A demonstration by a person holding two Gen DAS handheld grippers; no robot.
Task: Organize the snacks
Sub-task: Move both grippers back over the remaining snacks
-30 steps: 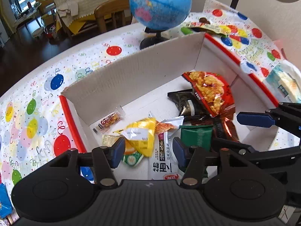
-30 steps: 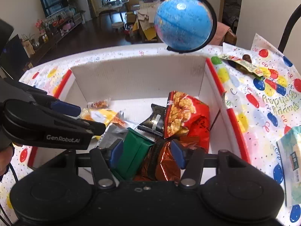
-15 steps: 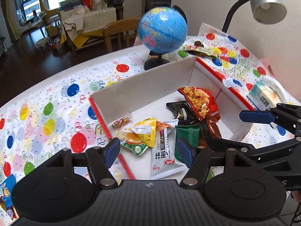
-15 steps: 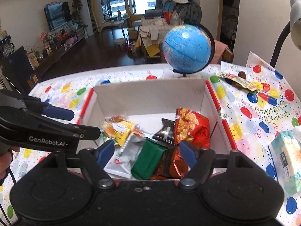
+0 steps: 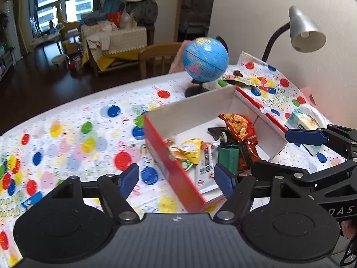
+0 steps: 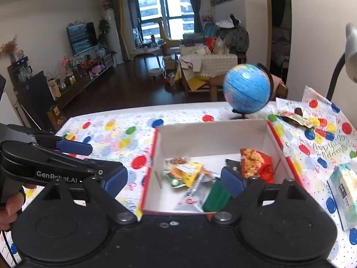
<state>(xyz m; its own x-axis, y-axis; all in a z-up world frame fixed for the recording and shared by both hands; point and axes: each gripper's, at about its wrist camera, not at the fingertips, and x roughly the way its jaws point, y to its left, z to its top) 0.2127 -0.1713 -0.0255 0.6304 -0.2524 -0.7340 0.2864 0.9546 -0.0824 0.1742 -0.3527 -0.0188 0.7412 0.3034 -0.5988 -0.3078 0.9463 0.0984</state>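
Snacks (image 6: 256, 163) sit mostly inside the open cardboard box (image 6: 212, 134) on the balloon-print tabletop (image 6: 125, 134): a red chip bag leaning at the right wall, a dark packet beside it, a green packet (image 6: 215, 195) near the front, a white sachet (image 5: 206, 167), yellow packets (image 6: 187, 172) at the left. They lie loose and overlapping, not lined up.

Left outside: a green-yellow wrapper (image 6: 293, 117) near the globe (image 6: 246, 88), apparently with something dark beside it, and a pale packet (image 6: 344, 192) (snack or tissue pack, cannot tell) right of the box.

Left hand-held gripper (image 5: 176, 179) hovers over the box's near-left corner, fingers apart, empty. Right hand-held gripper (image 6: 174, 182) hovers above the front edge, fingers apart, empty.

Judgement: gathering mostly done; strays and tidying inside remain.
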